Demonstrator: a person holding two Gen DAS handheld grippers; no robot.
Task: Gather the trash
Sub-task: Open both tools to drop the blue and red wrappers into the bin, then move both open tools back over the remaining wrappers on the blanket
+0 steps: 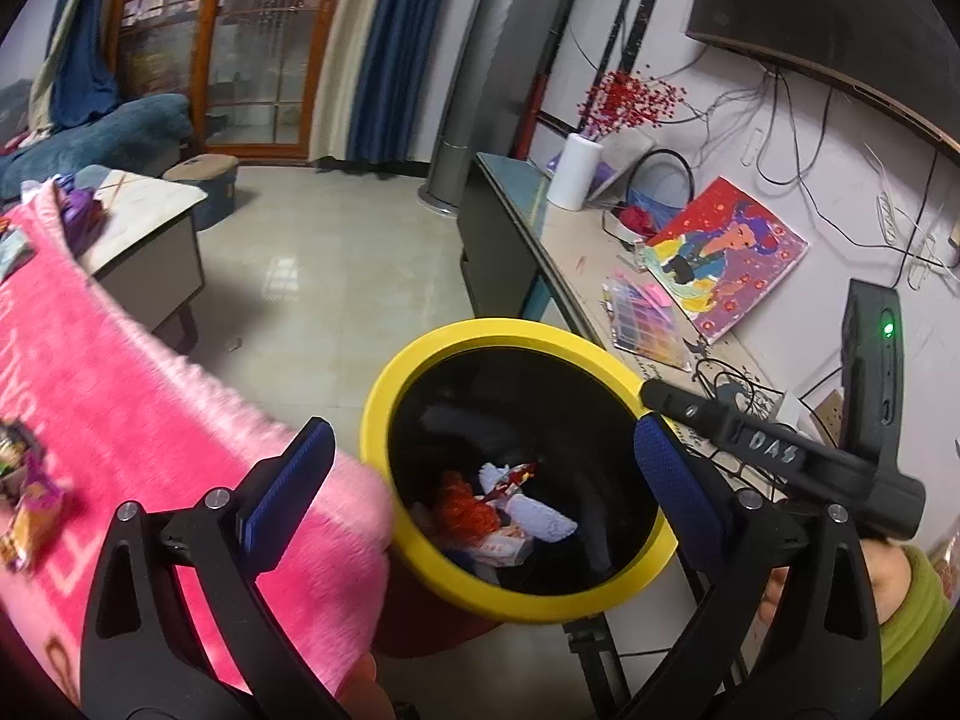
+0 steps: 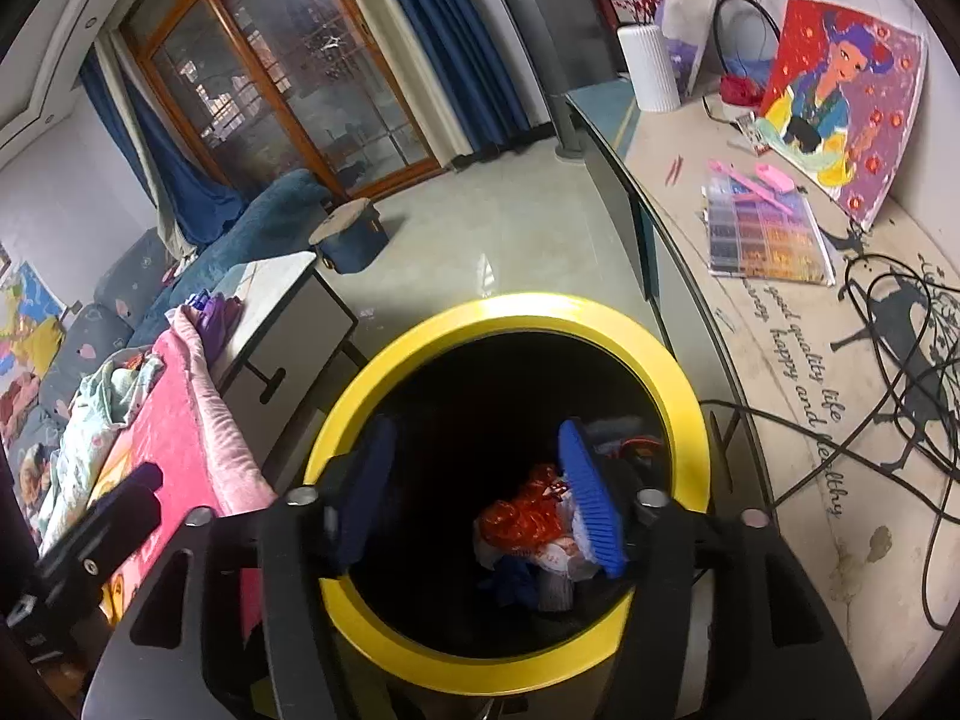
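Note:
A bin with a yellow rim (image 1: 420, 354) and black inside stands on the floor between a pink blanket and a long table. Crumpled trash (image 1: 498, 510), red and white wrappers, lies at its bottom. My left gripper (image 1: 480, 480) is open and empty, above the bin's mouth. In the right wrist view the same bin rim (image 2: 678, 372) fills the centre, with the trash (image 2: 528, 516) inside. My right gripper (image 2: 480, 492) is open and empty, right over the opening. Snack wrappers (image 1: 24, 492) lie on the pink blanket at the far left.
The pink blanket (image 1: 120, 396) covers a surface left of the bin. A long table (image 2: 780, 360) with cables, a painting (image 1: 726, 258), a bead box (image 2: 768, 234) and a white vase (image 2: 648, 66) runs along the right. A low side table (image 1: 150, 240) and tiled floor (image 1: 336, 264) lie beyond.

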